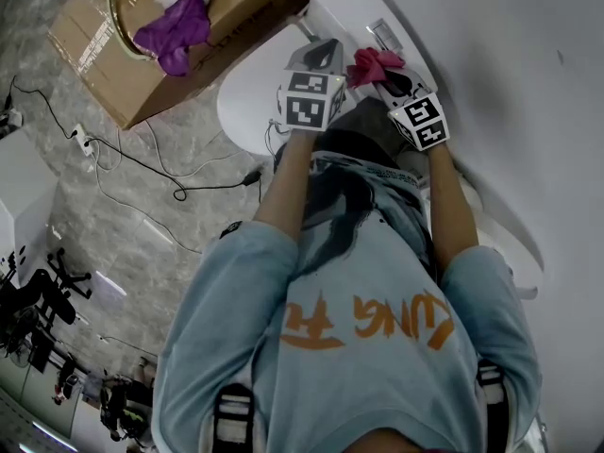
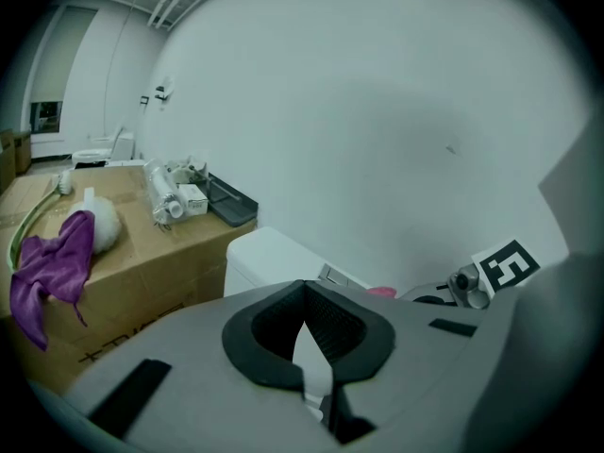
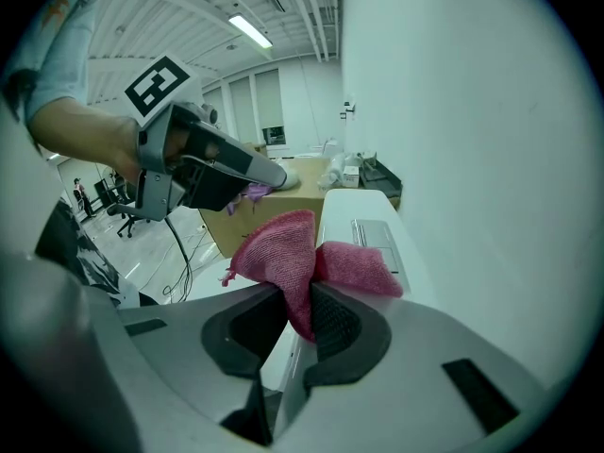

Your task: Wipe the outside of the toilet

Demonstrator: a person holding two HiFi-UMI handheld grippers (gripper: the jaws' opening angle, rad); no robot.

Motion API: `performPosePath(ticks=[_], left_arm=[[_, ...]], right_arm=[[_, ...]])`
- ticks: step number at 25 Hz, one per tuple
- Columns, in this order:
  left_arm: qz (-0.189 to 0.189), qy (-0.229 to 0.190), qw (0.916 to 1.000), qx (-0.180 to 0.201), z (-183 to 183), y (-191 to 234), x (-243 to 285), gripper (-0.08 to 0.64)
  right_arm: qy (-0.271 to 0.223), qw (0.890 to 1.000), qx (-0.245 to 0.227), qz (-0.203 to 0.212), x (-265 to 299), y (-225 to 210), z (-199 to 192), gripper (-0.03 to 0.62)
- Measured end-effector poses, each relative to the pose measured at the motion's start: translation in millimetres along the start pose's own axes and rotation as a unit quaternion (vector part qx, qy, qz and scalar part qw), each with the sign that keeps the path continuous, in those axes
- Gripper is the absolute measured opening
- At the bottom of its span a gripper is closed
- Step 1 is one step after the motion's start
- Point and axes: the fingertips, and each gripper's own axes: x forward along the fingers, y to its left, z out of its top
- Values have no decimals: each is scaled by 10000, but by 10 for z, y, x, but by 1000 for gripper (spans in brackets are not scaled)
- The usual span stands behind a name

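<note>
The white toilet's tank (image 1: 344,8) stands against the wall, its closed lid (image 1: 247,92) below it. My right gripper (image 1: 382,75) is shut on a pink cloth (image 1: 374,62) held just over the tank. In the right gripper view the pink cloth (image 3: 311,251) bunches out from between the pads of the right gripper (image 3: 307,302), above the tank top (image 3: 363,217). My left gripper (image 1: 326,50) hovers beside it over the lid, shut and holding nothing. In the left gripper view the left gripper (image 2: 304,286) has its pads meeting, and the tank (image 2: 274,258) lies ahead.
A cardboard box (image 1: 142,36) with a purple cloth (image 1: 175,31) and small items on it stands left of the toilet. Cables (image 1: 142,168) trail over the grey floor. The white wall (image 1: 528,83) runs close on the right. The person's body fills the lower head view.
</note>
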Motion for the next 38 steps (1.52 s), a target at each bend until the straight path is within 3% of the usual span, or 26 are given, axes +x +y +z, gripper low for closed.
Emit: performPosePath(ticks=[12,31,34,38], left_arm=[[-359,217,9989,204,-130,-365,123,20],[-720,343,9958,461,-291,-680,85,20],[-700,372,9952,572,-345,-625,-15,20],[-631,357,9945,755,-341,-542,-285,20]], right_arm=[[-242,9944,934,-425,-430,-128,-374,77],[-318,9805,1620,-1063,-756,-66,-776,77],[-320,9687,2085,-1311,-779,-94,-888,77],[-924,9260,3205,-1766,-981,-167,-854,77]])
